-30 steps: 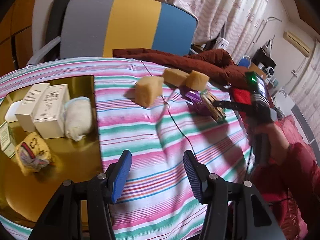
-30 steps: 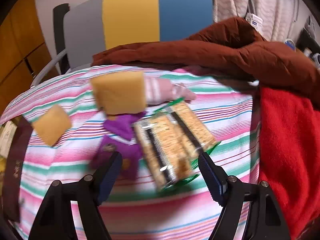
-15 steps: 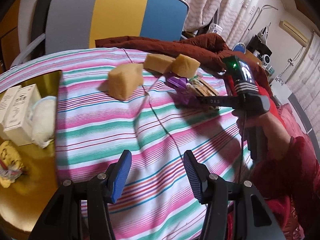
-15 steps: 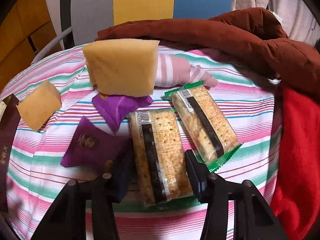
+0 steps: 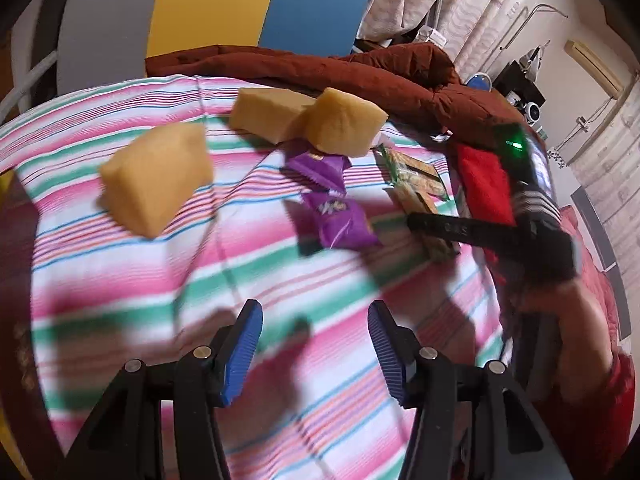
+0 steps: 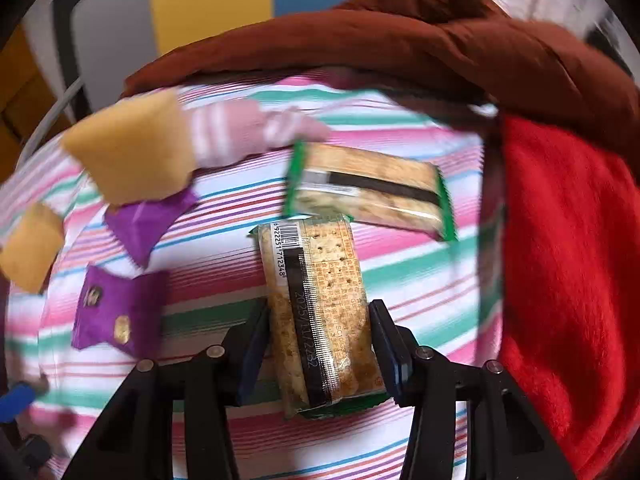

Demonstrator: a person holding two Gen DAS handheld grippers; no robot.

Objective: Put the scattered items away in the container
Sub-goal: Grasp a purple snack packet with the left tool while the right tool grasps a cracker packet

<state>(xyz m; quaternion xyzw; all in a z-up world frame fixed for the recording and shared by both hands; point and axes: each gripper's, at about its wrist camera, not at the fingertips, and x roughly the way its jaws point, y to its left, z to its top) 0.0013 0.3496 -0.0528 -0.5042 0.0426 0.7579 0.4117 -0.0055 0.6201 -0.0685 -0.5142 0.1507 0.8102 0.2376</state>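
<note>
In the right wrist view my right gripper is shut on a clear cracker packet, its pads pressing both long sides. A second cracker packet lies just beyond it. Two purple snack packets, yellow sponge blocks and a pink striped sock lie to the left. In the left wrist view my left gripper is open over the striped cloth, with nothing between its fingers. Three sponge blocks and the purple packets lie ahead of it. The tray's dark rim shows at the left edge.
A brown blanket is bunched along the table's far edge, with a red cloth at the right. A grey, yellow and blue chair back stands behind. A person's hand and red sleeve hold the right gripper.
My right gripper came down and its jaws closed on the near cracker packet. My left gripper moved right across the cloth, and the tray's contents slid out of its view.
</note>
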